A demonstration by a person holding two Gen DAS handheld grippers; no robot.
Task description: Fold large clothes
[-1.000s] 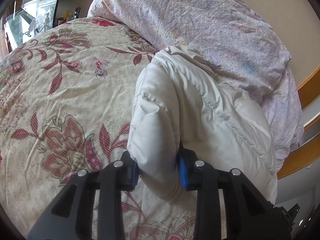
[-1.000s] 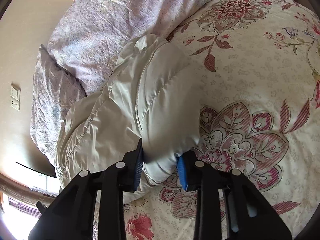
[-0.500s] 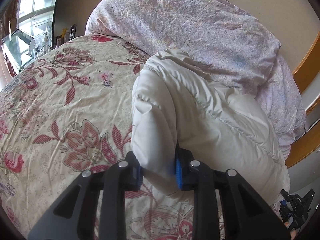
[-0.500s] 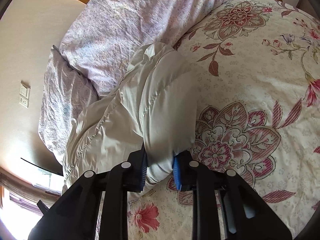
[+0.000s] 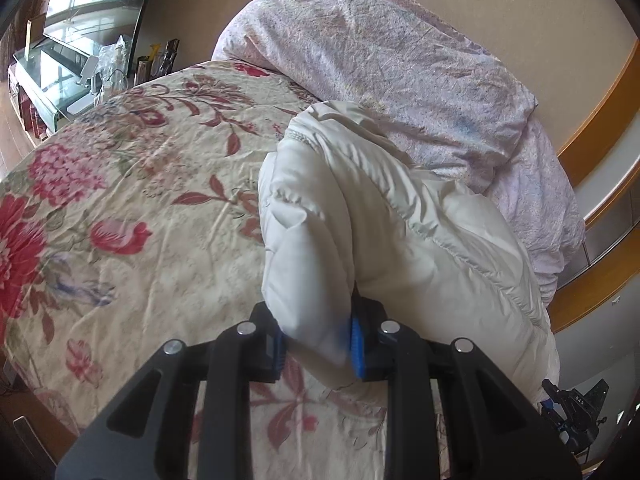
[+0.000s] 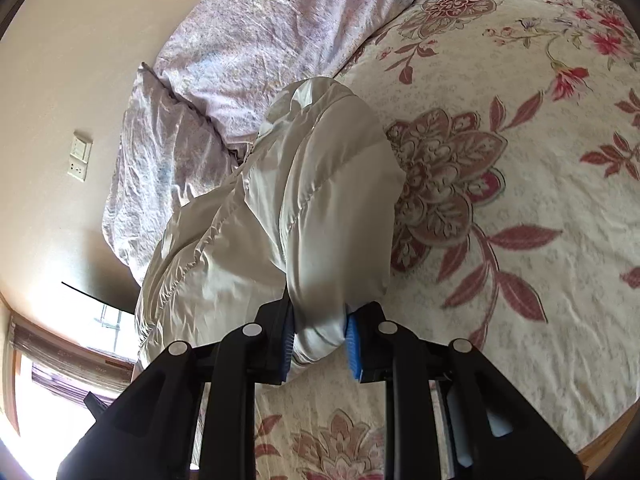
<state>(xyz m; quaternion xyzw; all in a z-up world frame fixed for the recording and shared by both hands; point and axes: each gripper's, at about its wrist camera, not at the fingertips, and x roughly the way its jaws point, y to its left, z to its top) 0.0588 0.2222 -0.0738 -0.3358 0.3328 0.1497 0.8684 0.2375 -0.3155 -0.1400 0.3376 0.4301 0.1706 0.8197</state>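
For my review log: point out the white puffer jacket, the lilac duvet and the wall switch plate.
white puffer jacket (image 5: 360, 216), left wrist view, quilted panel above the grip.
lilac duvet (image 5: 380, 64), left wrist view, crumpled top surface.
wall switch plate (image 6: 80, 159), right wrist view, middle of the plate.

Home bedroom: floral bedspread (image 5: 140, 200), pillow (image 5: 380, 60).

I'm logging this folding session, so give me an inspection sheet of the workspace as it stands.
Surface: bed with floral bedspread, wrinkled.
Job's things: white puffer jacket bunched up, one end in each gripper, its far part against the lilac duvet.
Clutter: glass cabinet with small items beyond the bed.
Grippers: left gripper and right gripper both clamped on jacket fabric, jaws having just closed tighter.
Cables: nothing seen.
Surroundings: beige wall, wall switches, wooden bed frame.
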